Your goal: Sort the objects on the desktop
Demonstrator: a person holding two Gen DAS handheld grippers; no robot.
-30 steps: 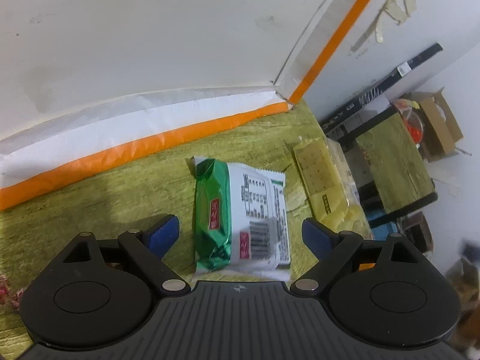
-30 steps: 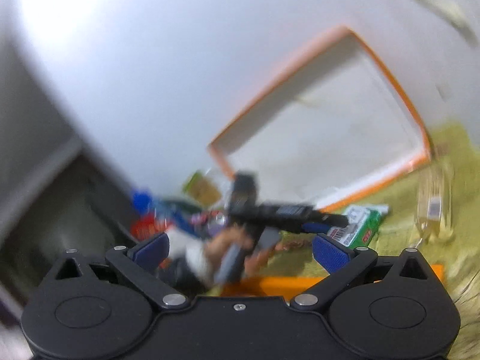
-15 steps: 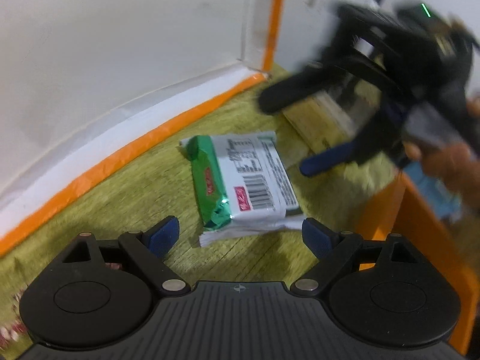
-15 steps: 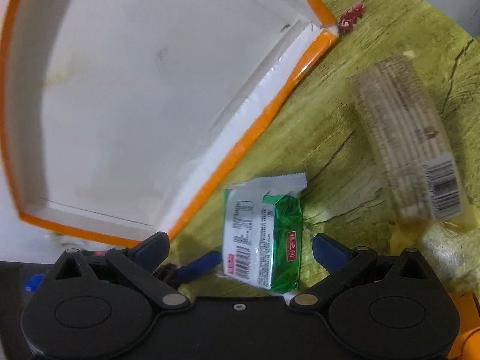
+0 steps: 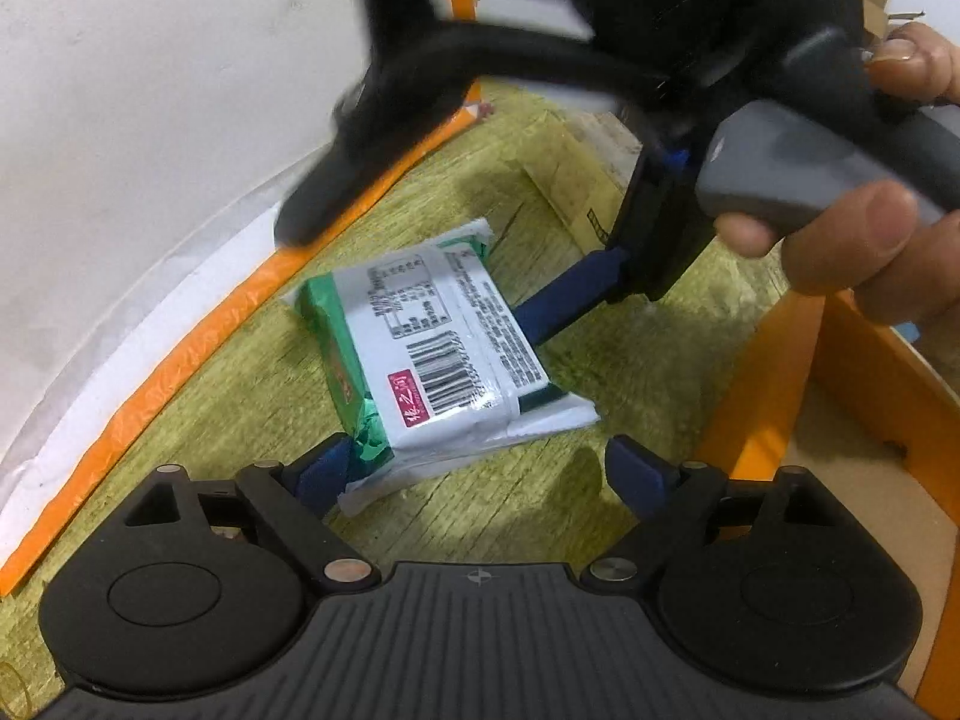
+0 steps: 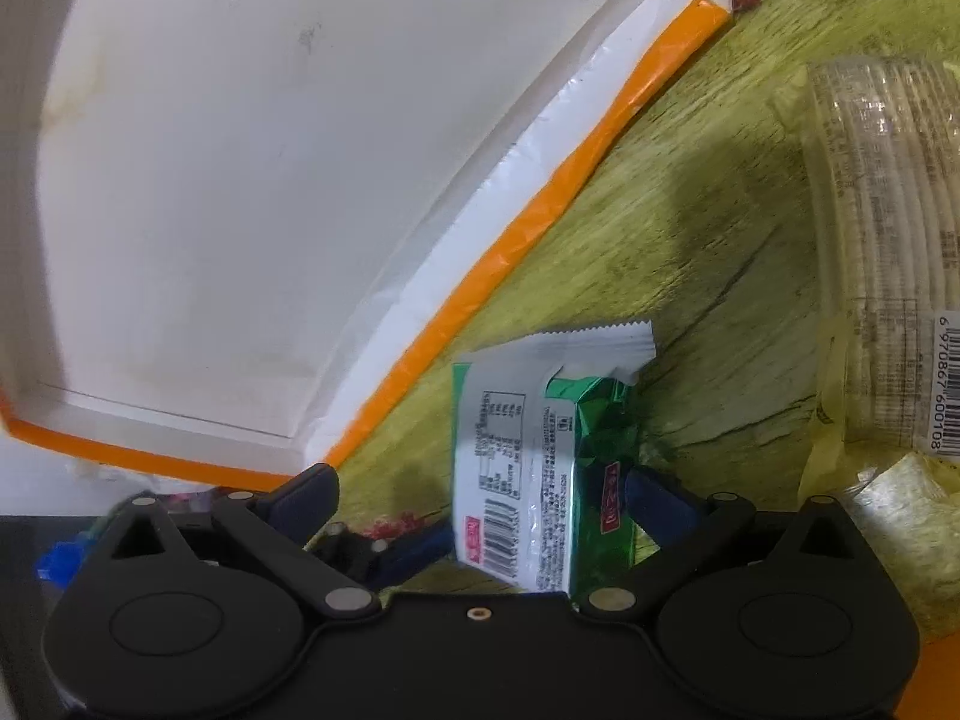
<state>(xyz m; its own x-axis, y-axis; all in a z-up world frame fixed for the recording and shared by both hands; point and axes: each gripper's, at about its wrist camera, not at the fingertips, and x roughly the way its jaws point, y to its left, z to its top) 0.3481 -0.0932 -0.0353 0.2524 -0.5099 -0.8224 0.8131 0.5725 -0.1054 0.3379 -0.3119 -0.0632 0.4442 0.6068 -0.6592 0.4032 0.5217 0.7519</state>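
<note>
Black grippers (image 5: 474, 474), blue fingers (image 5: 636, 474), silver screws, grey handle (image 5: 774, 174)

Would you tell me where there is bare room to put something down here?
The white box floor is bare. So is the green mat between its orange edge and the cracker pack. Around the green snack packet it is crowded: both grippers flank it.

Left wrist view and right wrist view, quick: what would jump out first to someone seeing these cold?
The green-and-white snack packet lies barcode-up on the yellow-green tabletop, with both open grippers around it from opposite ends: the left gripper from below, the right gripper from above. Next, the large white box with orange edging lies beside the packet, and a clear sleeve of crackers lies at right.
</note>
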